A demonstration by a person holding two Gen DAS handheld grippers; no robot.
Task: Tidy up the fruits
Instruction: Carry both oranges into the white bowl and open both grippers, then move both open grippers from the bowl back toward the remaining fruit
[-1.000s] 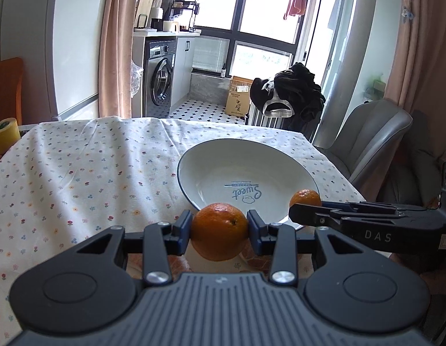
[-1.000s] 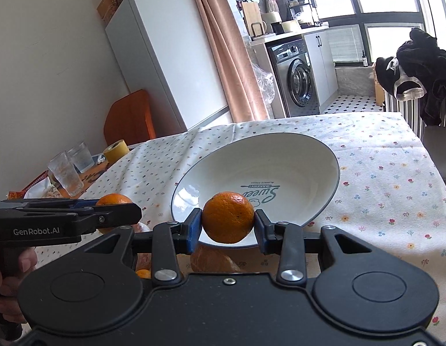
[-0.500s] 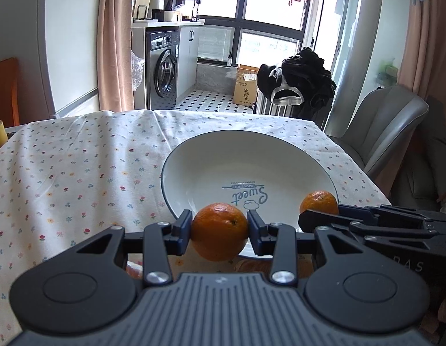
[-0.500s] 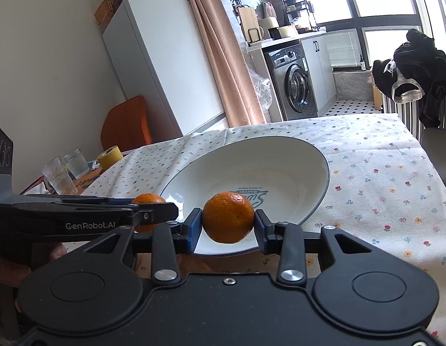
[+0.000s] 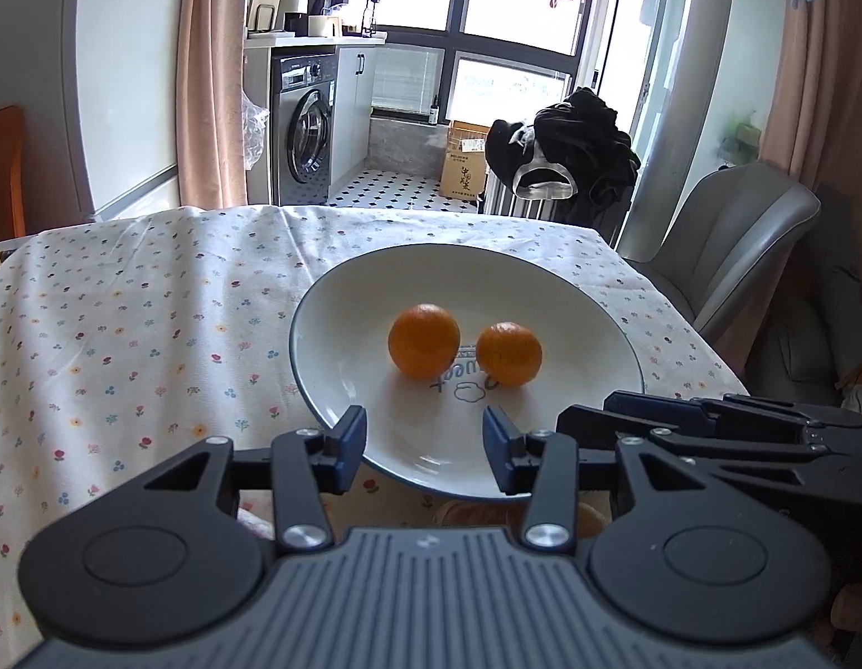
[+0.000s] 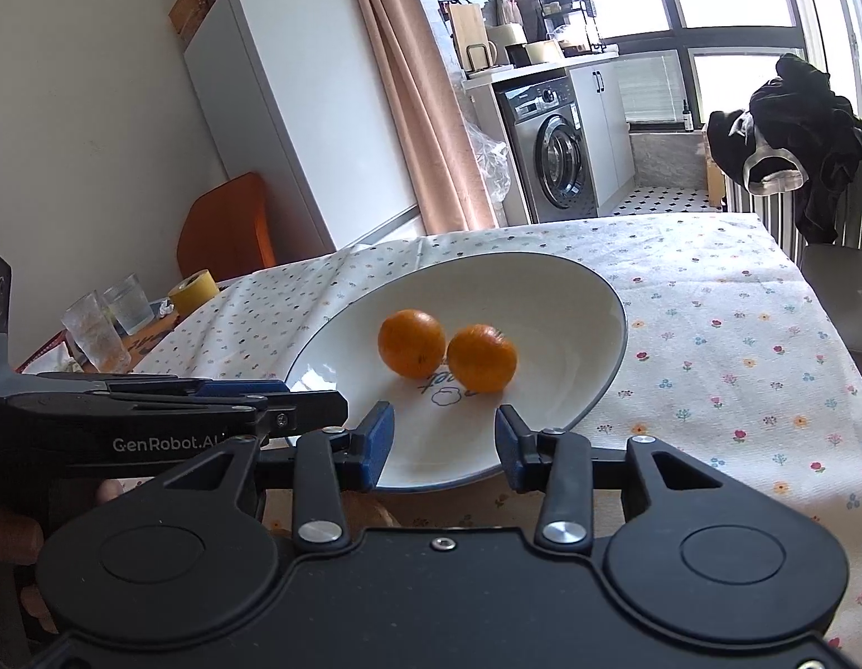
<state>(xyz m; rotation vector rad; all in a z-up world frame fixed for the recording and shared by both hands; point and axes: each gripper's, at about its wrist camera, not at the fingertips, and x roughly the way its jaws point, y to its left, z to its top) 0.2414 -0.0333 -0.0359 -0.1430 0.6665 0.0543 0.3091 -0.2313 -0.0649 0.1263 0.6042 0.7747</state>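
Two oranges lie side by side in the middle of a white plate (image 5: 342, 301) (image 6: 570, 284) on the flowered tablecloth: the left orange (image 5: 424, 340) (image 6: 411, 343) and the right orange (image 5: 509, 354) (image 6: 482, 358). My left gripper (image 5: 425, 449) is open over the plate's near rim, nothing between its blue pads. My right gripper (image 6: 445, 446) is open too, just short of the oranges. Each gripper shows in the other's view: the right gripper (image 5: 710, 435) at the right, the left gripper (image 6: 169, 407) at the left.
Two glasses (image 6: 105, 323) and a yellow tape roll (image 6: 194, 292) stand at the table's left end near an orange chair (image 6: 224, 228). A grey chair (image 5: 726, 245) sits by the table's right side. Something orange-brown (image 5: 475, 515) lies under the grippers, mostly hidden.
Both grippers were shut on an orange each; both have opened and the two oranges now rest in the plate. The grippers have pulled back slightly toward the near rim.
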